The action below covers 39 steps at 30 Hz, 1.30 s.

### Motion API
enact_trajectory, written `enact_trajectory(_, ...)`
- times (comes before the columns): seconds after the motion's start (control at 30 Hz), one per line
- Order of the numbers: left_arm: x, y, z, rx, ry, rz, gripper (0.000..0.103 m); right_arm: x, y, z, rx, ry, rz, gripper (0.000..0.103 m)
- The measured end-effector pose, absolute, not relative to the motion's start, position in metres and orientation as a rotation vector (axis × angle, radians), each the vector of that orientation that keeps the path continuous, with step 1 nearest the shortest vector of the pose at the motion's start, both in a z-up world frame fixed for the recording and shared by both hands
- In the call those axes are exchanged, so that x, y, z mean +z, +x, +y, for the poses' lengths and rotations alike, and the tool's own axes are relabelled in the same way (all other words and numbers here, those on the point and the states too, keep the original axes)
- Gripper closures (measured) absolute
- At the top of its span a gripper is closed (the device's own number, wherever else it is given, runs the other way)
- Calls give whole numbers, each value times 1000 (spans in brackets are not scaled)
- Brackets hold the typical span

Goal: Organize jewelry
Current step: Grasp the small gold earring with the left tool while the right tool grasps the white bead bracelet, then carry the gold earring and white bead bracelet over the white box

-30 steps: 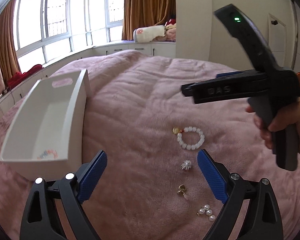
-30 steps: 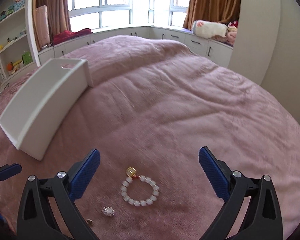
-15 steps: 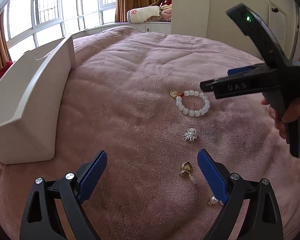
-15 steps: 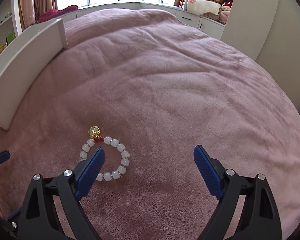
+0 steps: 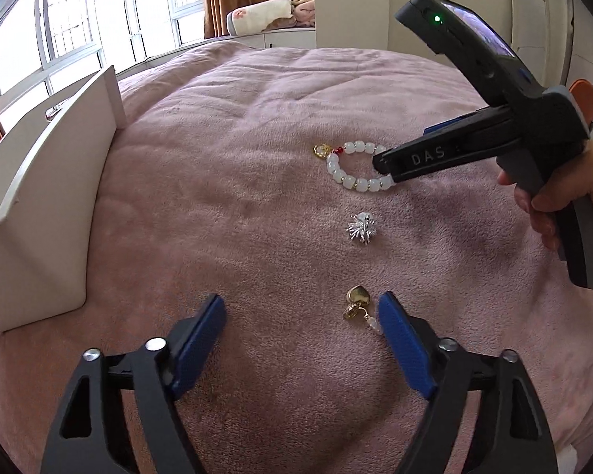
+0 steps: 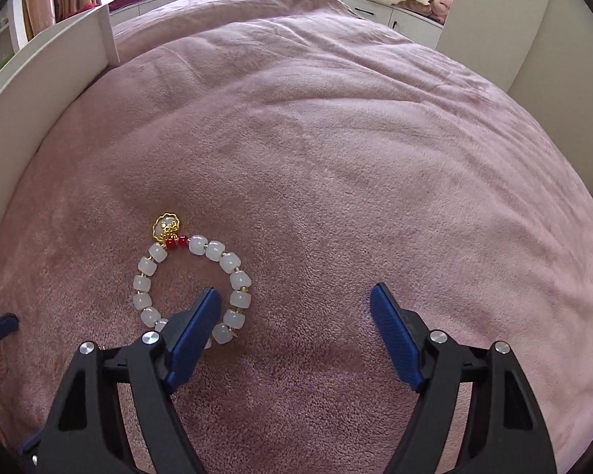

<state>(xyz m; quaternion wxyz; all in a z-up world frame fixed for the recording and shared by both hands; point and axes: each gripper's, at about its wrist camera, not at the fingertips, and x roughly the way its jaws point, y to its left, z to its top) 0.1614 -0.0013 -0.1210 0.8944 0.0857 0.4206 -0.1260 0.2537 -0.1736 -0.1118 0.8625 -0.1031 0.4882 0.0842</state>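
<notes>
The right gripper (image 6: 294,304) stood wide open and held nothing, its left blue finger (image 6: 201,316) set inside the ring of the white bead bracelet (image 6: 189,284), the other well outside it. "DAS" was readable on its black finger (image 5: 427,156). The bracelet, with red beads and a gold charm (image 6: 168,226), lay on the pink blanket (image 6: 355,138). The left gripper (image 5: 302,316) was equally wide apart and empty, a gold heart earring (image 5: 357,302) just inside its right finger. A silver spiky brooch (image 5: 361,228) lay between earring and bracelet. A white tray (image 5: 39,197) sat left.
</notes>
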Motion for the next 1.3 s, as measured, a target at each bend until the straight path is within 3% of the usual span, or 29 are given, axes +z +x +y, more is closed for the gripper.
enact_trajectory(0.17, -124, 158, -3, -302, 187, 881, 50, -113, 249, -168, 206, -238, 1020, 60)
enact_trajectory(0.3, -126, 156, -6, -343, 178, 891, 63, -113, 248, -161, 212, -266, 1029, 65)
enact_trajectory(0.43, -128, 158, -7, -370, 134, 902, 69, -113, 249, -160, 228, -260, 1041, 65)
enact_trajectory(0.5, -130, 160, -9, -382, 129, 910, 76, -114, 249, -159, 250, -259, 1047, 71)
enact_trajectory(0.57, -133, 163, -10, -408, 123, 927, 82, -115, 249, -159, 284, -242, 1060, 88)
enact_trajectory(0.6, -134, 165, -10, -411, 122, 932, 83, -115, 249, -158, 291, -235, 1062, 91)
enact_trajectory(0.73, -134, 169, -7, -431, 103, 944, 87, -114, 247, -158, 298, -218, 1058, 92)
enact_trajectory(1.3, -105, 171, 3, -456, 46, 914, 87, -67, 246, -163, 370, -48, 988, 92)
